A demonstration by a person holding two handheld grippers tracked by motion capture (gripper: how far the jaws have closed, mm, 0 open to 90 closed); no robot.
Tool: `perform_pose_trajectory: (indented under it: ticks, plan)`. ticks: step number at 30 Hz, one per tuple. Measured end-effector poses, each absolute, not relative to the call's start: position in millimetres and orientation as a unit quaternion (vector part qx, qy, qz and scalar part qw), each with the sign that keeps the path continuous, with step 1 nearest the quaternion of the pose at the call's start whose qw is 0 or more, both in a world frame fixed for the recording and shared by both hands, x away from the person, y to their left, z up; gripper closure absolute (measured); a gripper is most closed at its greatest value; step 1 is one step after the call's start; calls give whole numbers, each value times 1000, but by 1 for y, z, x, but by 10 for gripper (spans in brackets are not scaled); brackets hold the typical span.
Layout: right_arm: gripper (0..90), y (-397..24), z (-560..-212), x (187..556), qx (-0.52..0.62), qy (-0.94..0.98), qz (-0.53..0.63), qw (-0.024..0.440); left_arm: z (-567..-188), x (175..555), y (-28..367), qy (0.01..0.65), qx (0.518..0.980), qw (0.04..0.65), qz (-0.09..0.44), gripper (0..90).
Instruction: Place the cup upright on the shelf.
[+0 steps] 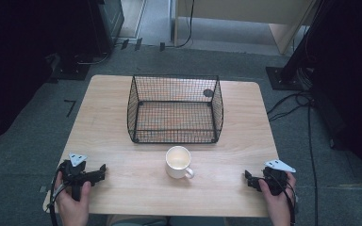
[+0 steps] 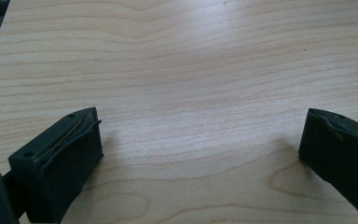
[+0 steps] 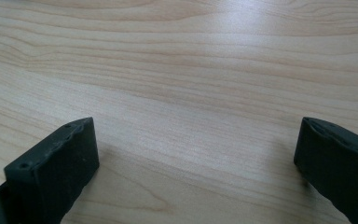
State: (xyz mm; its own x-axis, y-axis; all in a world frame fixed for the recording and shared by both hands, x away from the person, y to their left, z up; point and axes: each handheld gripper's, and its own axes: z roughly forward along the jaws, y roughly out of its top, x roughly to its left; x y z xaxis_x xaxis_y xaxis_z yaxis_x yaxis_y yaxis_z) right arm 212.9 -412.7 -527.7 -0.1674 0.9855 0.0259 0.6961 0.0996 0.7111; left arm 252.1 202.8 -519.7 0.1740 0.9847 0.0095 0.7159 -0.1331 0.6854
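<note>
High view: white mug [image 1: 178, 161] upright at the table's [image 1: 122, 155] near middle, just before the wire basket [image 1: 175, 109].
Both the left gripper [image 1: 94, 174] and right gripper [image 1: 252, 180] rest wide apart and empty; a level approach across the rim, away from the handle, looks safest.

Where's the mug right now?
In the high view the mug stands upright on the table, near the middle, just in front of the wire basket and between the two claws, touching neither.
</note>
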Motion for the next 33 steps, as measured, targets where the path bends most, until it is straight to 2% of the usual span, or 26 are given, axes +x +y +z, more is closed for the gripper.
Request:
perform_pose_trajectory:
  ticks: [16,23,24,27,33]
  plan:
    - [0,-401,-522,206,611,693,299,239,-520,252,203,596,713,280,240,0]
    - [6,-389,-510,202,596,697,337,211,-520,252,203,596,713,280,240,0]
    - [55,-382,-507,201,593,698,339,214,-520,252,203,596,713,280,240,0]
    - [93,-373,-501,199,589,693,353,219,-520,252,203,596,713,280,240,0]
    - [96,-360,-493,198,572,698,375,211,-520,252,203,596,713,280,240,0]
